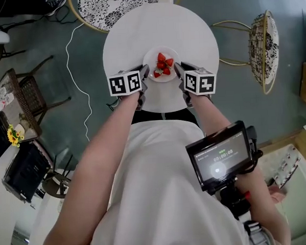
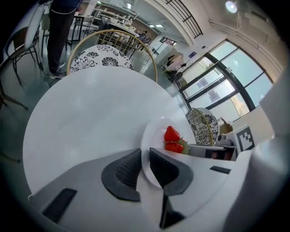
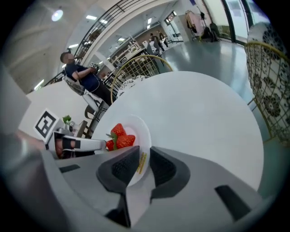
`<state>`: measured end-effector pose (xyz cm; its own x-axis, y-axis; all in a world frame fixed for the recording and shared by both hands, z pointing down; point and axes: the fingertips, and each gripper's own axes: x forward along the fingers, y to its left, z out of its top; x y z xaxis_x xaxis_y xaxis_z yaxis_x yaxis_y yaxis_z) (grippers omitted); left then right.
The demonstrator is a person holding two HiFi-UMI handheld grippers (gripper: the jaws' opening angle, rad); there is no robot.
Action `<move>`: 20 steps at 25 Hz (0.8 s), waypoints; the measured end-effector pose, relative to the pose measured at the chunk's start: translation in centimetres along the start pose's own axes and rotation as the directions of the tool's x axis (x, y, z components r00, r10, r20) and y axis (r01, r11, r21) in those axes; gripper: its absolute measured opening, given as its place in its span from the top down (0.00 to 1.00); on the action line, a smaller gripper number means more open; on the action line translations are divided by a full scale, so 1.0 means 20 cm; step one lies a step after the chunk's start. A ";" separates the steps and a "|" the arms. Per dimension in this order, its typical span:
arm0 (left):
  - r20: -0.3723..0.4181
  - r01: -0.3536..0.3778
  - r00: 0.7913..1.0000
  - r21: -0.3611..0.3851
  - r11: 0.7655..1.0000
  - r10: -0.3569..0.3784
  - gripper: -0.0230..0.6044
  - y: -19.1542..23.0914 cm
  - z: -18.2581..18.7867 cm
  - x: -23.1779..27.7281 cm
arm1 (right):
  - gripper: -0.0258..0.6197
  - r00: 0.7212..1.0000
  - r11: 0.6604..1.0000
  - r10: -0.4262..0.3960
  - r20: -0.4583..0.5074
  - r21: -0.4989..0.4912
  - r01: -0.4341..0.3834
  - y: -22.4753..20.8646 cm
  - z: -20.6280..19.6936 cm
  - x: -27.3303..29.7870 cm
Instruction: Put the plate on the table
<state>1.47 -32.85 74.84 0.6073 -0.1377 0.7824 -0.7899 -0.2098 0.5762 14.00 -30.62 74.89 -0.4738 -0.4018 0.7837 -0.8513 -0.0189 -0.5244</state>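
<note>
Left gripper [image 1: 143, 73] and right gripper [image 1: 179, 70], nearest the person, each have their jaws closed on the rim of the white plate [image 1: 151, 57], at opposite edges. The plate thus lies between them, equally near to either hand, carrying strawberries [image 1: 163, 65]. Beneath and beyond is the round white table [image 1: 138, 28]. The plate is over its near half; contact cannot be told. Judged: the coming move runs straight down, then both release.

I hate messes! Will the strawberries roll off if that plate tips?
Probably. The red strawberries lie loose on the small white plate, whose rim looks shallow. The left tongs and right tongs pinching opposite edges should hold it level.
</note>
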 end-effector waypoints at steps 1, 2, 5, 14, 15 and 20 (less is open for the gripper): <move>-0.012 -0.016 1.000 0.023 1.000 0.016 0.91 0.00 0.00 0.00 | 0.88 1.000 0.999 -0.022 -0.013 -0.035 0.021 0.00 0.00 0.00; -0.022 -0.033 0.999 0.044 0.998 0.034 0.90 0.00 0.00 0.00 | 0.87 0.999 0.997 -0.039 -0.024 -0.062 0.037 0.00 0.00 0.01; -0.033 -0.073 0.997 0.077 0.994 0.075 0.89 0.01 0.01 0.02 | 0.87 0.998 0.994 -0.057 -0.037 -0.092 0.053 0.00 0.01 0.03; -0.012 -0.091 0.996 0.122 0.988 0.093 0.87 0.00 0.04 0.03 | 0.86 0.997 0.995 -0.076 -0.022 -0.070 0.074 -0.07 0.03 0.02; -0.002 -0.102 0.995 0.135 0.986 0.104 0.85 -0.01 0.05 0.02 | 0.86 0.997 0.995 -0.071 -0.013 -0.066 0.070 -0.07 0.04 0.00; 0.027 -0.121 0.993 0.157 0.980 0.118 0.84 -0.04 0.06 -0.04 | 0.86 0.998 0.997 -0.060 0.037 -0.055 0.062 -0.08 0.10 -0.07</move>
<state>1.71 -33.72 73.52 0.5120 -0.1874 0.8383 -0.8344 -0.3405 0.4335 16.47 -31.84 73.96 -0.4136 -0.4335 0.8007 -0.8899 0.0067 -0.4561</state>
